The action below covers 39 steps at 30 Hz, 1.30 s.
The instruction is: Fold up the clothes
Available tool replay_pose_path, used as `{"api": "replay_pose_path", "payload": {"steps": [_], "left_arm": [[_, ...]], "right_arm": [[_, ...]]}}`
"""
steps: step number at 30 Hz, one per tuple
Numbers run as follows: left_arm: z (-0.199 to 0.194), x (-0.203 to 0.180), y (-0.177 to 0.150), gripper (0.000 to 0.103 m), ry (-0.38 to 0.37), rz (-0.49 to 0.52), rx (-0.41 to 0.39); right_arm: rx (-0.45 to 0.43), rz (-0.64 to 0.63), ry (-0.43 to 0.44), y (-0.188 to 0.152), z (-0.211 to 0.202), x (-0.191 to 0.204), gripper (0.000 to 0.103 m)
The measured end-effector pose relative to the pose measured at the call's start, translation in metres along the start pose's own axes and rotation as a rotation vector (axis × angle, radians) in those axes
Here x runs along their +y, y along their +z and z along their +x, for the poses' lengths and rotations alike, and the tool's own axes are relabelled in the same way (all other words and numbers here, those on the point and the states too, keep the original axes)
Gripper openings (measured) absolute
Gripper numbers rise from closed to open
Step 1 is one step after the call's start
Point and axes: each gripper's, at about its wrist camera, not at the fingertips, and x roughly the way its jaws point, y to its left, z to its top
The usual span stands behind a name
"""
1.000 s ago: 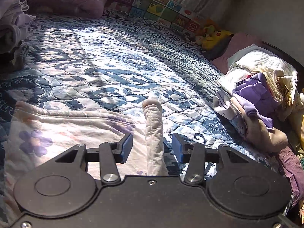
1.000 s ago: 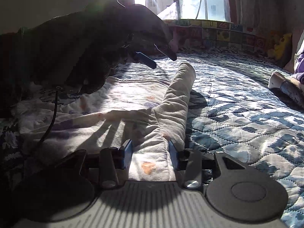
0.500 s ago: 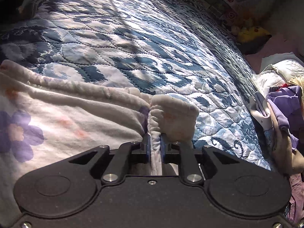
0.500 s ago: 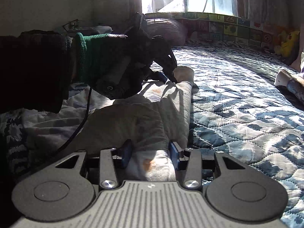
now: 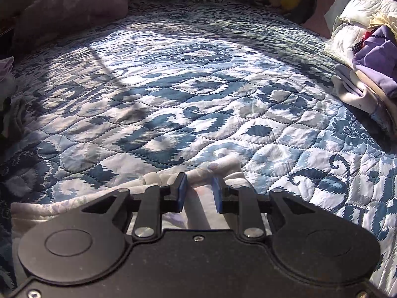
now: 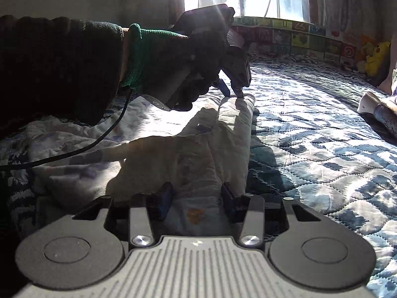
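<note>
A wide stretch of blue patterned quilt (image 5: 193,94) lies bare ahead of the left gripper (image 5: 198,193), open for passage. A heap of clothes (image 5: 367,57) crowds the right edge, a purple pillow (image 5: 72,7) blocks the far left corner (soft toys sit beyond it). In the right wrist view, a gloved hand (image 6: 188,62) and trailing black cable (image 6: 82,146) bar the left side.

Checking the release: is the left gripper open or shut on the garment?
Open. The left gripper shows a clear gap between its blue pads, with the floral garment lying loose beneath.
</note>
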Motion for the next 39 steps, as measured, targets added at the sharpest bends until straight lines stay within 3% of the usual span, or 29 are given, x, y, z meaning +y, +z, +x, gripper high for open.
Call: {"api": "replay_pose_path", "payload": {"steps": [3,7,9,12,15,17,22,24,26,30,33,36,39], "left_arm": [[-0.001,0.011,0.000,0.019,-0.039,-0.057,-0.020],[-0.021,0.002,0.005,0.020,-0.023,-0.032,-0.045],[-0.044,-0.004,0.005,0.020,-0.039,-0.024,-0.104],[-0.061,-0.015,-0.001,0.022,-0.096,0.009,-0.132],[-0.051,-0.023,-0.012,0.023,-0.081,0.052,-0.087],[-0.026,-0.013,-0.023,0.024,-0.049,0.012,0.004],[-0.037,-0.007,-0.020,0.028,-0.068,0.010,0.013],[-0.068,-0.003,-0.025,0.049,-0.077,0.020,-0.041],[-0.102,0.003,-0.030,0.050,-0.090,0.018,-0.099],[-0.171,0.032,-0.068,0.050,-0.073,-0.031,-0.151],[-0.219,0.068,-0.115,0.052,-0.074,-0.143,-0.180],[-0.253,0.098,-0.160,0.052,-0.058,-0.261,-0.189],[-0.280,0.122,-0.201,0.053,-0.061,-0.398,-0.201]], "right_arm": [[0.002,-0.005,-0.001,-0.001,0.001,0.001,0.046],[-0.010,-0.011,-0.011,-0.001,-0.002,0.003,0.046],[-0.042,0.000,-0.018,0.002,-0.008,0.002,0.046],[-0.082,0.022,-0.011,0.004,-0.018,0.000,0.045],[-0.053,0.031,0.013,0.003,-0.015,-0.001,0.045],[0.017,0.007,0.036,-0.001,-0.003,0.003,0.048],[-0.007,0.001,0.030,-0.003,-0.003,0.003,0.051],[-0.036,0.032,0.033,-0.002,-0.011,-0.002,0.050],[-0.068,0.070,0.031,-0.001,-0.022,-0.010,0.049],[-0.158,0.298,-0.006,-0.004,-0.055,-0.056,0.049],[-0.187,0.411,-0.064,-0.009,-0.067,-0.085,0.045],[-0.207,0.472,-0.080,-0.016,-0.073,-0.099,0.038],[-0.207,0.391,-0.041,-0.016,-0.072,-0.083,0.031]]}}
